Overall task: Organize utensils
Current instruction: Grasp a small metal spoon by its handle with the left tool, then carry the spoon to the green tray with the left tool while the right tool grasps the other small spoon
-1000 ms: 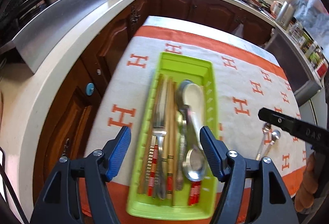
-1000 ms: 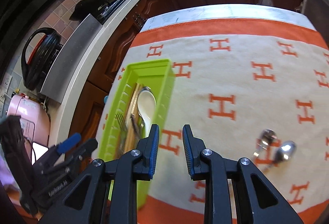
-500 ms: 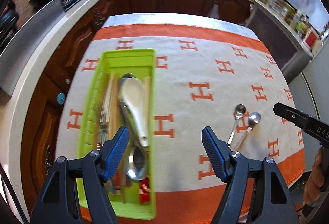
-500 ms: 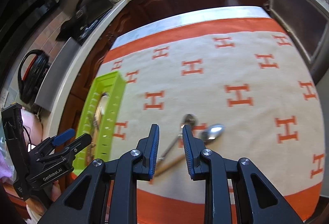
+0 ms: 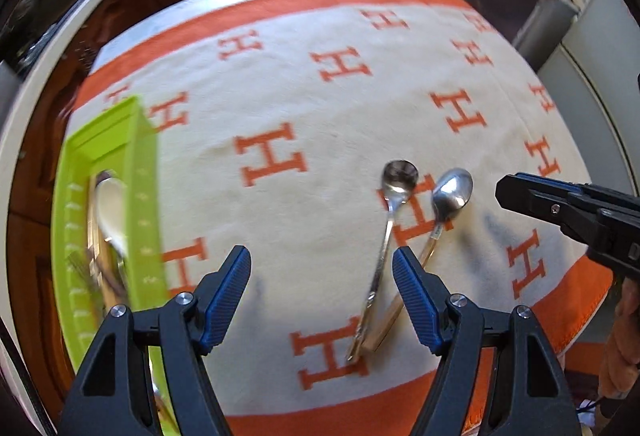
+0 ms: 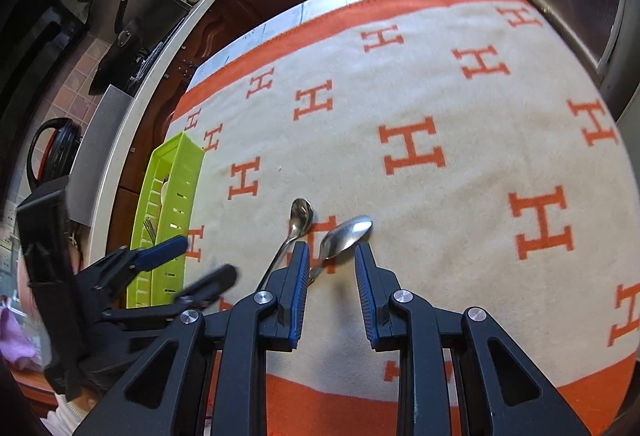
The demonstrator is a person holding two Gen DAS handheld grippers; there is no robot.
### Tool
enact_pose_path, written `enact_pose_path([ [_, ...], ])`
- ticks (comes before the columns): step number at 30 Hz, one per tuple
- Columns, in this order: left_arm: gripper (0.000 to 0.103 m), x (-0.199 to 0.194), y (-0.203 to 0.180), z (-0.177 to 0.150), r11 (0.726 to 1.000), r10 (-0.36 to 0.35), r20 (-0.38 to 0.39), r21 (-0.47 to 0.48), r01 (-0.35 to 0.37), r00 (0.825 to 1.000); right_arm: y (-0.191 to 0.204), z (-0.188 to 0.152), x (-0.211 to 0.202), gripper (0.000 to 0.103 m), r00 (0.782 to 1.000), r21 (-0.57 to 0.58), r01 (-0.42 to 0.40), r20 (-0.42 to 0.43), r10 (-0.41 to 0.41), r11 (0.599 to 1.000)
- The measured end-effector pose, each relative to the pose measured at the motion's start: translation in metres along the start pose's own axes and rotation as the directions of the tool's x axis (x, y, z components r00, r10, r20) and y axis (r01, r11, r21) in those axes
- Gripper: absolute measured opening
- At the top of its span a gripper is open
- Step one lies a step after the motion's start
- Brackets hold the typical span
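**Now two spoons lie on the cloth, and both grippers hang over them**

Here the table wears a cream cloth (image 5: 320, 108) with orange H letters and an orange edge. Two shiny spoons lie on it, close together. The round-bowl spoon (image 5: 390, 212) is on the left. The oval-bowl spoon (image 5: 450, 196) is on the right, and its handle looks pale gold. Their bowls sit a little apart, but their handles come together at the near end and seem to touch or cross there.

The left gripper (image 5: 322, 266) points down at the cloth. Its blue fingers (image 5: 230, 288) stand wide apart, and nothing is between the pads. The handles of the spoons run just by its right finger.

The right gripper (image 6: 332, 276) hangs over the spoons too. Its fingers stand only a little apart, with a narrow gap. The handle of the oval-bowl spoon runs down into that gap, but the pads are not pressing on it. The round-bowl spoon's handle goes behind the left finger of this gripper.

A green tray (image 5: 140, 196) sits at the left side of the cloth, well apart from the two spoons. It has a white spoon (image 5: 110, 208) and more utensils inside, but they look blurry.
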State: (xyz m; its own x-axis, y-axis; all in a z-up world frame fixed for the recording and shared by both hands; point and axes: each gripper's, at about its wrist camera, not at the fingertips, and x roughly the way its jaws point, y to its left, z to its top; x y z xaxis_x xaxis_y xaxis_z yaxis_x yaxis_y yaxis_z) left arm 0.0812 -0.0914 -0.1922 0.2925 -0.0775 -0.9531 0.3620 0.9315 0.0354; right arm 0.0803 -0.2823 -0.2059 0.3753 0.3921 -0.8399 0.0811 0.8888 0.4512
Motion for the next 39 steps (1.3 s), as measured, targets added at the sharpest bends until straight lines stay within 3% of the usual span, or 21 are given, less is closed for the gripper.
enact_pose_path([
  [4, 0.070, 0.016, -0.015, 0.006, 0.999, 0.006, -0.041, 0.046, -0.004, 0.999, -0.010, -0.001, 0.006, 0.024, 1.000, 0.029, -0.023, -0.008, 0.023, 0.999],
  [7, 0.060, 0.030, -0.023, 0.009, 0.997, 0.011, -0.086, 0.073, -0.005, 0.996, -0.017, 0.000, 0.012, 0.024, 0.999, 0.051, -0.040, -0.018, 0.041, 0.998],
  [13, 0.052, 0.036, -0.026, 0.015, 0.997, -0.028, -0.101, 0.075, 0.035, 0.995, -0.029, 0.000, 0.020, 0.024, 0.997, 0.082, -0.066, -0.032, 0.069, 0.994],
  [16, 0.028, 0.034, -0.026, 0.017, 0.994, -0.047, -0.099, 0.095, 0.056, 0.994, -0.032, 0.000, 0.023, 0.024, 0.995, 0.092, -0.090, -0.035, 0.093, 0.992],
  [17, 0.013, 0.034, -0.025, 0.017, 0.993, -0.057, -0.102, 0.093, 0.067, 0.993, -0.032, -0.001, 0.024, 0.024, 0.994, 0.095, -0.099, -0.037, 0.103, 0.991],
  [18, 0.005, 0.034, -0.023, 0.017, 0.994, -0.067, -0.107, 0.083, 0.076, 0.992, -0.033, -0.001, 0.024, 0.024, 0.993, 0.097, -0.106, -0.036, 0.110, 0.990],
  [28, 0.002, 0.024, 0.007, 0.005, 0.987, -0.153, -0.077, -0.067, 0.148, 0.985, -0.023, -0.009, 0.032, 0.024, 0.989, 0.075, -0.124, -0.065, 0.129, 0.989],
  [39, 0.002, -0.043, 0.058, -0.019, 0.980, -0.135, 0.038, -0.142, 0.139, 0.990, 0.004, -0.015, 0.057, 0.024, 0.992, 0.035, -0.087, -0.085, 0.090, 0.996],
])
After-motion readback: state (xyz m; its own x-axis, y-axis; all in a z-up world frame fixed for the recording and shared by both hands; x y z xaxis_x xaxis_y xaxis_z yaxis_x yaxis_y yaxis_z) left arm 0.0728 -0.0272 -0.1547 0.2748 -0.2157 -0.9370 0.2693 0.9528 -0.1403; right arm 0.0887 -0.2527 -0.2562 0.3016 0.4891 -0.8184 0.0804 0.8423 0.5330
